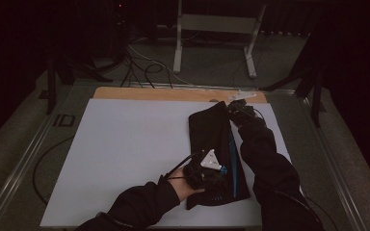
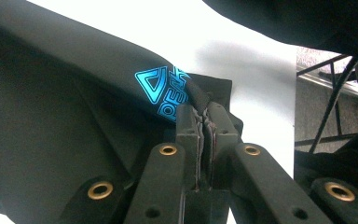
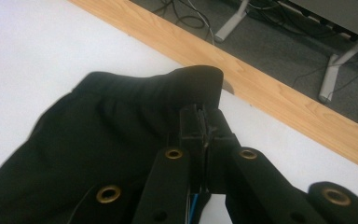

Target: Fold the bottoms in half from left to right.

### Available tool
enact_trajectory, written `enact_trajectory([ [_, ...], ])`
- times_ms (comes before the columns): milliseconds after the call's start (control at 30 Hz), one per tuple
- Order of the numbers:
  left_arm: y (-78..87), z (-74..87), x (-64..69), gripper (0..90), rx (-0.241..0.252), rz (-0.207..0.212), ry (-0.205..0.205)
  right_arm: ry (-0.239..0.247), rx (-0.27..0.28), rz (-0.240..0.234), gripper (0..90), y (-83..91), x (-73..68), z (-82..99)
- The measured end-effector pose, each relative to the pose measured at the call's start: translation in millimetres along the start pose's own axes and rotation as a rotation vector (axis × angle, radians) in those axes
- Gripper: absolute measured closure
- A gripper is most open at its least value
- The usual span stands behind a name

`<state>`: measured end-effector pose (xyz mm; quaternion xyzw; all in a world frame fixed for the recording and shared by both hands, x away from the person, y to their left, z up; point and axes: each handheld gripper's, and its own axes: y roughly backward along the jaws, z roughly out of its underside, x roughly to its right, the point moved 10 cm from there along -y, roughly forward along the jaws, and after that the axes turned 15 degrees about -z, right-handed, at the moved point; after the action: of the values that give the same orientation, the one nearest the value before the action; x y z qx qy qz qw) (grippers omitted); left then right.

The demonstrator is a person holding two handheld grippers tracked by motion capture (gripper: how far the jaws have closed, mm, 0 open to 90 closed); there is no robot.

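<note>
Black shorts [image 1: 211, 144] with a bright blue stripe and a blue triangular logo lie lengthwise on the right half of the white bench [image 1: 125, 154], running from close to the near edge up toward the far edge, where a strip of bare wood shows. The garment is folded into a long narrow shape, with the blue stripe along its right side in the high view.

Both claws are clamped on the cloth. The left claw [image 1: 211, 166] sits at the near end of the shorts, held by a hand in a dark sleeve that comes in from the near edge; a grey three-cornered plate tops it. In the left gripper view its jaws stand pressed together with a ridge of black fabric pinched between them, just beside the blue logo [image 2: 165, 91], and the cloth drapes away to the left over the white surface.

The right claw [image 1: 238, 109] is at the far end of the shorts, near the far right corner of the bench. In the right gripper view its jaws are likewise closed tight on a fold of the gathered waistband [image 3: 168, 86], which humps up just above the fingertips. Beyond it run the wooden strip [image 3: 270, 93] and the grey floor with cables.
</note>
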<state>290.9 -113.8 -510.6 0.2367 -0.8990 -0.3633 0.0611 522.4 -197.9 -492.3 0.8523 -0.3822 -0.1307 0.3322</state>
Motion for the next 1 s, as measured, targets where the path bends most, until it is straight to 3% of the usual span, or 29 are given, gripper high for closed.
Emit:
enact_trajectory([
  [333, -22.0, -3.0, 6.6, 86.0, -0.020, 0.008, -0.003, -0.017, -0.021, 0.000, 88.8, -10.1, 10.3, 15.7],
  [700, -43.7, 3.3, 6.1, 85.9, -0.043, 0.010, 0.025, -0.031, -0.049, -0.012, 88.7, -23.6, 21.6, 34.8],
  [1000, -56.1, 5.3, 8.6, 85.7, -0.059, 0.015, 0.030, -0.043, -0.065, -0.024, 88.5, -31.3, 23.7, 42.7],
])
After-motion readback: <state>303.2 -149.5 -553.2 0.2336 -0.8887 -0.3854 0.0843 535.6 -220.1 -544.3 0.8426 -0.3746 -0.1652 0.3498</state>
